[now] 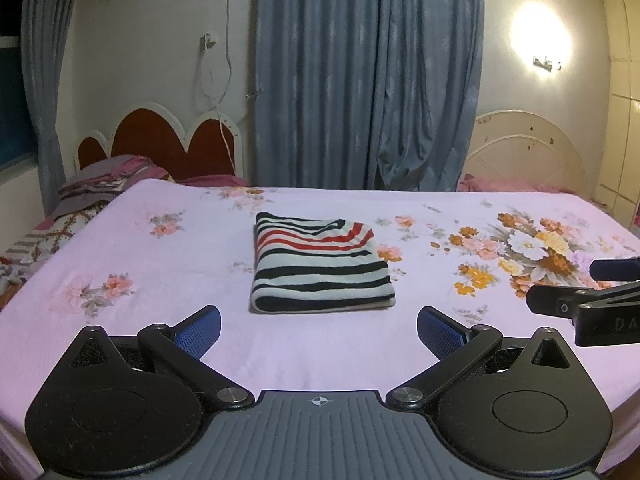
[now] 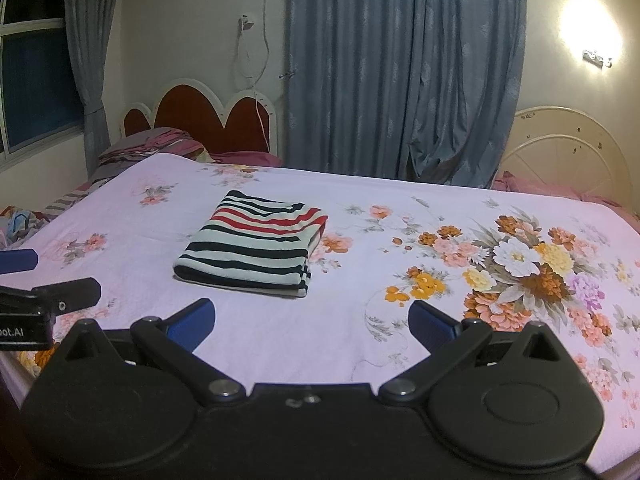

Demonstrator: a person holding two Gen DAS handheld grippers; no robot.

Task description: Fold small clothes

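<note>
1. Right tongs (image 2: 312, 320) are seen spread wide, empty, above the floral bedsheet (image 2: 400, 352).
2. Folded striped garment (image 2: 256, 244) is laid flat ahead, untouched.
3. Left tongs (image 2: 44, 280) are seen at the left edge.

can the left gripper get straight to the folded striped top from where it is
Probably yes: the left gripper has its jaws open, and only bare bedsheet lies between it and the striped top.

Centre of frame: folded black, white and red striped garment (image 1: 320, 264) is the only obstacle on the pink floral bedsheet (image 1: 160, 352).
Lower frame: bare sheet, open passage.
Right edge: right gripper (image 1: 560, 286) intrudes.
</note>
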